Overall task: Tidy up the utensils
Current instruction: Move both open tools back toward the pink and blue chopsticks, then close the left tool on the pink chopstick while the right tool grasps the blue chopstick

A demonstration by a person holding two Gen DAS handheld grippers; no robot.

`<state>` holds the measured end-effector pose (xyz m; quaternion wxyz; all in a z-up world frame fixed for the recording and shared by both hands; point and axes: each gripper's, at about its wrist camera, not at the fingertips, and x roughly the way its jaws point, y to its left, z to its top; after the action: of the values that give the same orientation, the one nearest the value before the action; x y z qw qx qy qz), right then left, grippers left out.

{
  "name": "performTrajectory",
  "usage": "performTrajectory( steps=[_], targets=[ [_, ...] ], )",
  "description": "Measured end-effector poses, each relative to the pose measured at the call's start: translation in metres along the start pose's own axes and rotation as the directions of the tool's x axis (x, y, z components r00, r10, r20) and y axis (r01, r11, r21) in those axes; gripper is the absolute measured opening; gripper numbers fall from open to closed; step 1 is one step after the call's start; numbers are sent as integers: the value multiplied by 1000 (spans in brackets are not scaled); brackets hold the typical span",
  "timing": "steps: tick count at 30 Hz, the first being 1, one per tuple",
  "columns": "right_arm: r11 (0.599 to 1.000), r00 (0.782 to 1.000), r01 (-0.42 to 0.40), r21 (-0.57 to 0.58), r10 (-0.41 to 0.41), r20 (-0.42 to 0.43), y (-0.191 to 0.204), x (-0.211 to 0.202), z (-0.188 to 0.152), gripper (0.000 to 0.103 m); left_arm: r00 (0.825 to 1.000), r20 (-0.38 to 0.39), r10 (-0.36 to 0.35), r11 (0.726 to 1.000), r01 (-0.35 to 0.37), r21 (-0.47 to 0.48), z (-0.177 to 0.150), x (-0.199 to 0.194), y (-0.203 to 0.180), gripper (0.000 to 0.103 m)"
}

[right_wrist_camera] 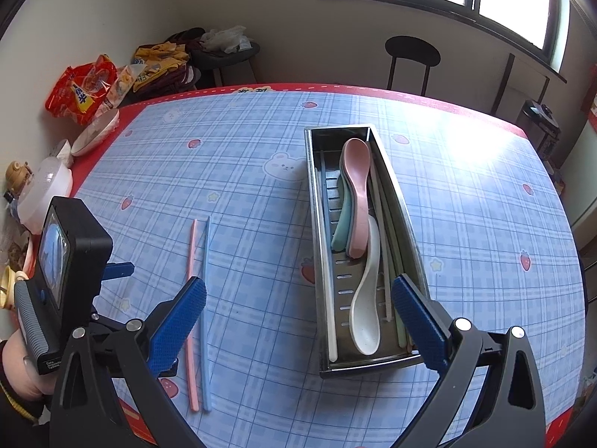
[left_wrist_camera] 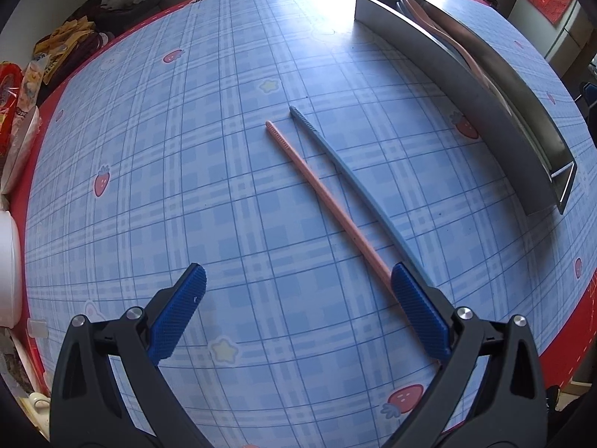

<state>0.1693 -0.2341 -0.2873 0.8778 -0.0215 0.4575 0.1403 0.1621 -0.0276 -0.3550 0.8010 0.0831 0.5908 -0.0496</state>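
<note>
A pink chopstick [left_wrist_camera: 321, 190] and a blue chopstick [left_wrist_camera: 358, 183] lie side by side on the blue plaid tablecloth; both also show in the right wrist view, pink [right_wrist_camera: 191, 298] and blue [right_wrist_camera: 205, 298]. My left gripper [left_wrist_camera: 298, 287] is open and empty just above their near ends, its right finger over them. A metal utensil tray [right_wrist_camera: 317, 224] holds a pink spoon [right_wrist_camera: 356, 186], a green spoon under it, a white spoon [right_wrist_camera: 367, 298] and several chopsticks. The tray also shows in the left wrist view [left_wrist_camera: 466, 86]. My right gripper [right_wrist_camera: 298, 298] is open and empty above the tray's near end.
Snack bags [right_wrist_camera: 80, 91], a white bowl [right_wrist_camera: 95, 132] and containers crowd the table's left edge. The left hand-held unit [right_wrist_camera: 63, 272] sits at the near left. A black stool [right_wrist_camera: 412, 56] and a window stand behind the table.
</note>
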Motion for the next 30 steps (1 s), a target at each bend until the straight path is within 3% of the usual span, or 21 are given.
performTrajectory(
  steps=[7, 18, 22, 28, 29, 30],
  targets=[
    [999, 999, -35, -13, 35, -12, 9, 3, 3, 97, 1000, 6, 31, 999, -31, 36, 1, -1, -4, 98],
    [1000, 1000, 13, -26, -14, -25, 9, 4, 1, 97, 1000, -7, 1, 998, -1, 56, 3, 2, -11, 98],
    [997, 999, 32, -65, -34, -40, 17, 7, 1, 97, 999, -29, 15, 999, -14, 40, 2, 3, 9, 98],
    [976, 995, -46, -212, 26, -98, 50, 22, -2, 97, 998, -48, 30, 999, -31, -10, -16, 1, 54, 98],
    [970, 993, -66, -235, 40, -114, 58, 26, -3, 95, 998, -50, 23, 999, -25, -22, -19, 1, 62, 98],
    [963, 989, -90, -254, 58, -133, 65, 30, -5, 84, 998, -53, 15, 999, -17, -35, -24, 1, 71, 98]
  ],
)
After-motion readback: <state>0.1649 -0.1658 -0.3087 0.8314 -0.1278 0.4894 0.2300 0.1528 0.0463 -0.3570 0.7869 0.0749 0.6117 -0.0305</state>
